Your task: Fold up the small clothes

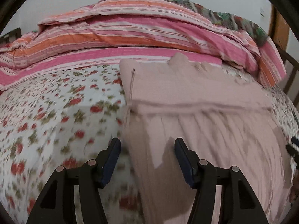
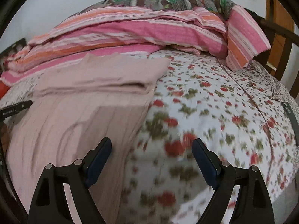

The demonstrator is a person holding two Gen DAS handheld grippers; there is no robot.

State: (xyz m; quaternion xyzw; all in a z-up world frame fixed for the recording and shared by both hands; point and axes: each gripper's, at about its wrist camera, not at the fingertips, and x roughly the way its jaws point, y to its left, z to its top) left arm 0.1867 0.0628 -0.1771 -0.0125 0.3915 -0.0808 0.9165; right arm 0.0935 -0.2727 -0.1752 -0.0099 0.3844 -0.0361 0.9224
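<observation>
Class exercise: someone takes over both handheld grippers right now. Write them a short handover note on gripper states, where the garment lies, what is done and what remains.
Left gripper: open, empty, over the pink garment's left edge.
Right gripper: open, empty, straddling the garment's right edge and the floral bedsheet.
Garment: lies flat on the bedsheet in front of the striped quilt, its far part already doubled into a folded layer.
Done: apparently one fold.
Left: probably fold the near, pleated part over, then tidy. Frames are blurred, so check the edges first.

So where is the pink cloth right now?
The pink cloth lies on the flowery bedsheet, just before the striped quilt, right in the left view, left in the right.
</observation>
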